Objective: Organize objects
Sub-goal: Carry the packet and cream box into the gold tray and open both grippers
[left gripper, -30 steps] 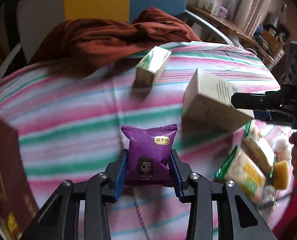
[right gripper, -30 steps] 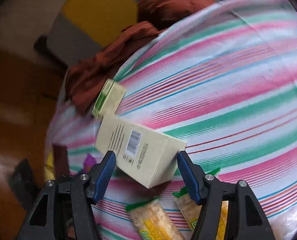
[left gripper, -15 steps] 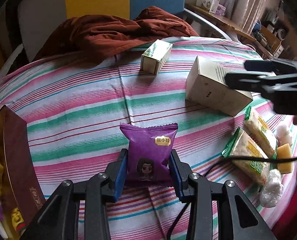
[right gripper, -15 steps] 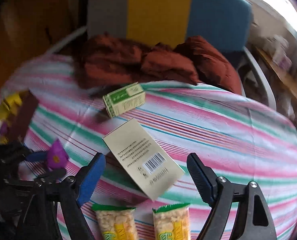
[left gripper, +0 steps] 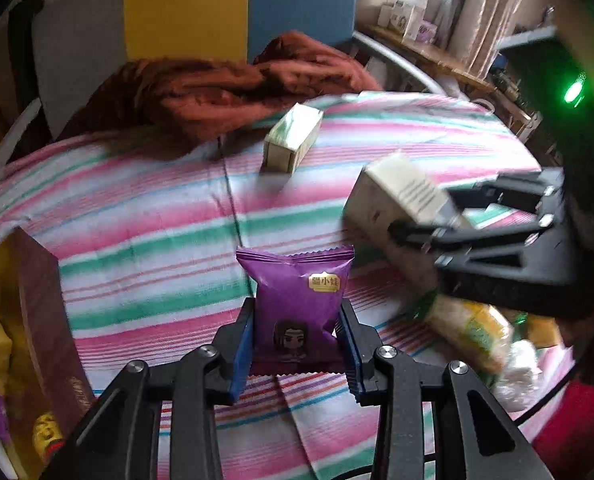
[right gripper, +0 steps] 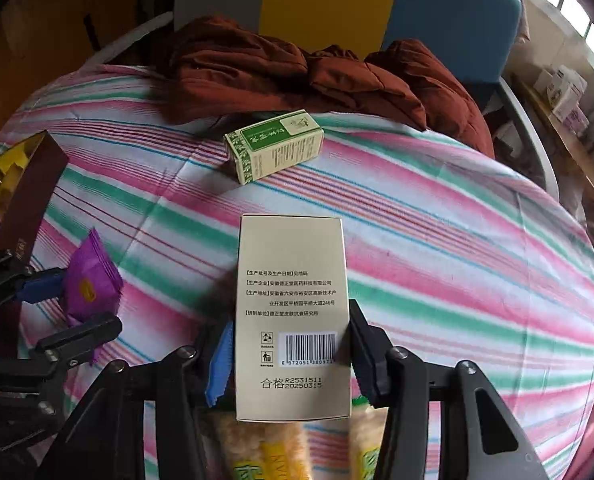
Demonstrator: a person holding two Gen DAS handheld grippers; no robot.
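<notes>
My left gripper (left gripper: 297, 344) is shut on a purple snack packet (left gripper: 299, 300) and holds it over the striped cloth. The packet also shows in the right wrist view (right gripper: 91, 280), between the left gripper's fingers. My right gripper (right gripper: 289, 352) is shut on a beige box with a barcode (right gripper: 291, 304), its blue pads pressed on both sides. In the left wrist view the beige box (left gripper: 397, 200) is at the right, held by the right gripper (left gripper: 437, 224). A small green-and-cream box (right gripper: 275, 144) lies farther back on the cloth.
A dark brown open box with yellow lining (left gripper: 37, 300) stands at the left edge. Yellow-green rice cracker packs (left gripper: 473, 328) lie at the right front, under the beige box. A rust-red jacket (right gripper: 297, 72) lies at the back of the striped table (right gripper: 457, 240).
My right gripper has closed around the beige box, which now stands straight between its fingers. My left gripper still holds the purple packet in about the same place.
</notes>
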